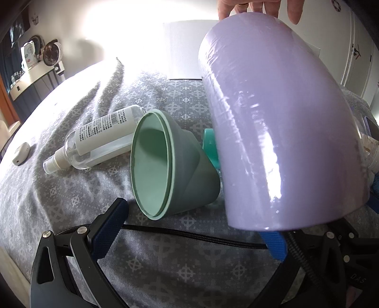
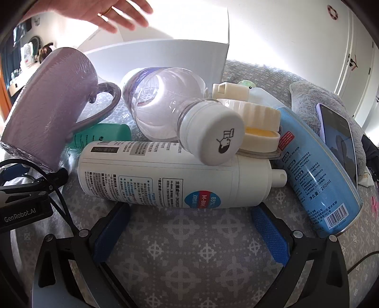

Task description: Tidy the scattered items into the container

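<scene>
Bedcover (image 2: 189, 255), grey and patterned, is the working surface; no bench is in view. The white box (image 2: 165, 56), taken to be the container, stands open at the far edge and none of the scattered items is seen inside it yet.

Right claw (image 2: 190, 210): released, jaws spread wide, nothing held. The white foam bottle (image 2: 156, 175) lies crosswise just beyond the fingertips.

Left claw (image 1: 194, 222): also released and empty. The purple mug (image 1: 272, 123), film-wrapped and tilted, hangs over its right finger. A bare hand (image 1: 258, 7) is seen at the mug's upper end; whether it supports the mug cannot be told.

Step judged in hand: pickup of the white foam bottle. The grip is best taken across the middle of the barrel, squarely, since the smooth round body is likely to roll. The clear water bottle (image 2: 165, 104) leans its cap on the foam bottle, so a slow lift is advised or the pile may shift.

Count:
- purple mug, one
- white foam bottle, one
- clear water bottle, one
- blue spray can (image 2: 317, 175), one
- cream-lidded jar (image 2: 258, 128), one
- teal-capped item (image 2: 106, 135), one
- green cup (image 1: 170, 163), one, on its side
- clear spray bottle (image 1: 94, 139), one
- small white device (image 1: 21, 154), one
- phone (image 2: 338, 142), one, on a grey cushion (image 2: 305, 94)
</scene>
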